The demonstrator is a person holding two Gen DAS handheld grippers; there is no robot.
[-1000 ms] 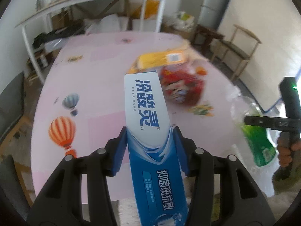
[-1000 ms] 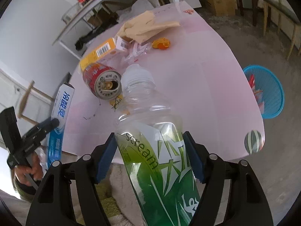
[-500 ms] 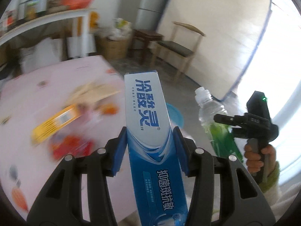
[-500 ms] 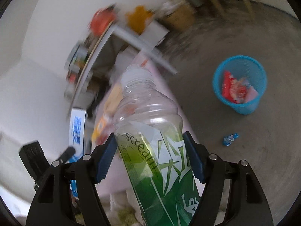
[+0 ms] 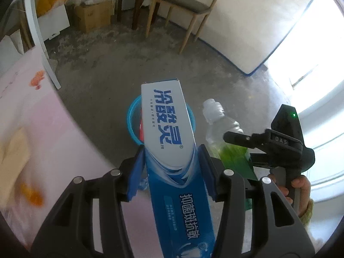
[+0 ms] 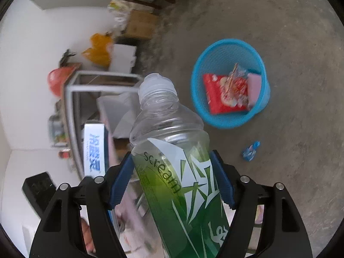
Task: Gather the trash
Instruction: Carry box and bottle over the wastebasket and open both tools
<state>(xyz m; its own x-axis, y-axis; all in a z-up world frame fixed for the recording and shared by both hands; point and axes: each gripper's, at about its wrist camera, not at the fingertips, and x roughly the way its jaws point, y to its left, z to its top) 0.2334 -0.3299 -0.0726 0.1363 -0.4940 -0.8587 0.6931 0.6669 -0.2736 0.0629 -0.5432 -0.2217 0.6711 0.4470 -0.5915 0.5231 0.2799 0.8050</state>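
Left wrist view: our left gripper (image 5: 172, 172), jaws pinching a blue-and-white toothpaste box (image 5: 169, 142) above the blue basket (image 5: 131, 118) on the floor; pink bench (image 5: 43, 129) at left.

Right wrist view: our right gripper (image 6: 172, 180), jaws just widened, green-labelled bottle (image 6: 172, 157) between them, near the basket (image 6: 200, 73) holding wrappers.

Blue-and-white toothpaste box (image 5: 169, 142), green-labelled clear bottle (image 6: 172, 150), bright blue mesh basket (image 6: 217, 51).
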